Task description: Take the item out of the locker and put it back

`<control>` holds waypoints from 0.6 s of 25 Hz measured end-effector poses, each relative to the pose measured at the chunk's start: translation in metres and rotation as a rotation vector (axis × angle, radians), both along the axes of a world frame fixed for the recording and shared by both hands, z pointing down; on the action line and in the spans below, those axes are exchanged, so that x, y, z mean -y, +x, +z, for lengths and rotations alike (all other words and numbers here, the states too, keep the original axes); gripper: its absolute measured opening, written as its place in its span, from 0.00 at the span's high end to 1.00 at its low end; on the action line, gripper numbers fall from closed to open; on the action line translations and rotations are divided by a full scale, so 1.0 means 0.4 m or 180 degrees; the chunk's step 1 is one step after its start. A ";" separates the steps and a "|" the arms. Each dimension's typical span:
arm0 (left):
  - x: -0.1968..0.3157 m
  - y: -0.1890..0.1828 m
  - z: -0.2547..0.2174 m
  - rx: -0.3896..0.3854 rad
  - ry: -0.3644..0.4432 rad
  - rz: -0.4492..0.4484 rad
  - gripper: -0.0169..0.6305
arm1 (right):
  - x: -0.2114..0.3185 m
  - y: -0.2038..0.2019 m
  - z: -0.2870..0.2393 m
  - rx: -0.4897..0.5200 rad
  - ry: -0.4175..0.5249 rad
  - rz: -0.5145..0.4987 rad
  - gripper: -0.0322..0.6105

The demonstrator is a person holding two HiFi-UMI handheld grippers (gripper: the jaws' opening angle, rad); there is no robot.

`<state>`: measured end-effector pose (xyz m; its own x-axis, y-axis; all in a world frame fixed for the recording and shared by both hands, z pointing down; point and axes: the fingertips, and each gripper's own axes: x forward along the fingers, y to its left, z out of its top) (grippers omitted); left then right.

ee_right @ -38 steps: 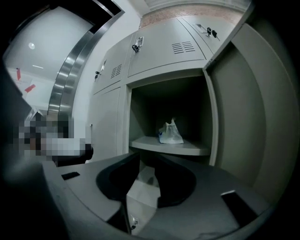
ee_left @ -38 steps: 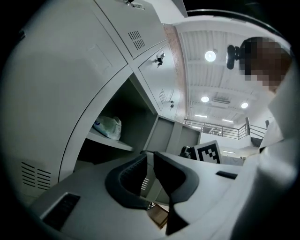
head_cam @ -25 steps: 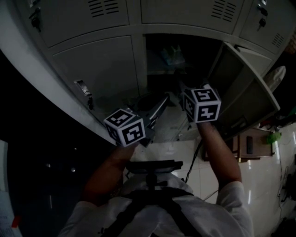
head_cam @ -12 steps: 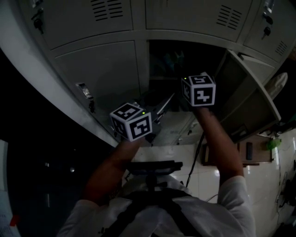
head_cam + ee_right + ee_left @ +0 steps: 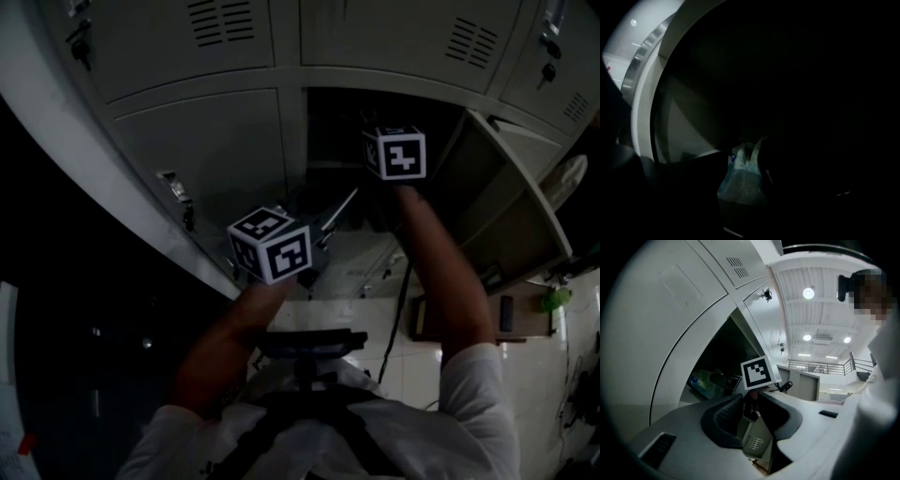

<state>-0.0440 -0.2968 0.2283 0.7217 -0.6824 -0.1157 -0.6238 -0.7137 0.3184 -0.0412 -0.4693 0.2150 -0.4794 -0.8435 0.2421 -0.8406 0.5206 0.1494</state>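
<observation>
The item is a pale blue-green packet point(image 5: 742, 182) on the floor of the open locker compartment point(image 5: 337, 122). It also shows as the packet point(image 5: 704, 384) in the left gripper view. My right gripper point(image 5: 743, 190) reaches into the dark compartment, and its marker cube point(image 5: 395, 153) is at the opening. Its jaws are opening, with the packet low between them; no pad visibly presses on it. My left gripper point(image 5: 754, 427) hangs outside, below the compartment. It is open, with nothing between its fingers.
The locker's door point(image 5: 511, 202) stands swung out to the right of my right arm. Closed grey locker doors point(image 5: 211, 150) fill the left and top, one with a latch point(image 5: 176, 192). The inside of the compartment is very dark. White floor tiles lie below.
My right gripper has moved up and deeper into the open compartment. The left gripper has shifted only slightly.
</observation>
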 end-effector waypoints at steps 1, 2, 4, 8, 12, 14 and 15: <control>0.001 -0.001 0.001 -0.0007 -0.0005 -0.0005 0.83 | 0.011 -0.006 0.004 -0.0015 -0.0023 -0.0001 0.53; 0.002 -0.002 0.001 -0.0013 -0.0009 -0.0011 0.83 | 0.021 -0.011 0.011 -0.0032 -0.0052 0.0000 0.53; 0.003 -0.006 0.003 -0.0005 -0.0023 -0.0032 0.83 | 0.037 -0.018 0.028 -0.0083 -0.0114 0.0016 0.53; 0.001 -0.015 0.008 0.0033 -0.0052 -0.0074 0.83 | 0.053 -0.018 0.055 -0.0168 -0.0148 0.0077 0.53; 0.002 -0.031 0.015 0.0032 -0.0052 -0.0099 0.83 | 0.047 -0.028 0.049 -0.0229 -0.0047 0.0060 0.67; 0.001 -0.031 0.011 0.0004 -0.0040 -0.0088 0.83 | 0.039 -0.034 0.049 -0.0294 0.0002 0.0032 0.75; 0.000 -0.030 0.010 -0.0001 -0.0033 -0.0084 0.83 | 0.036 -0.033 0.048 -0.0325 0.0030 0.0036 0.79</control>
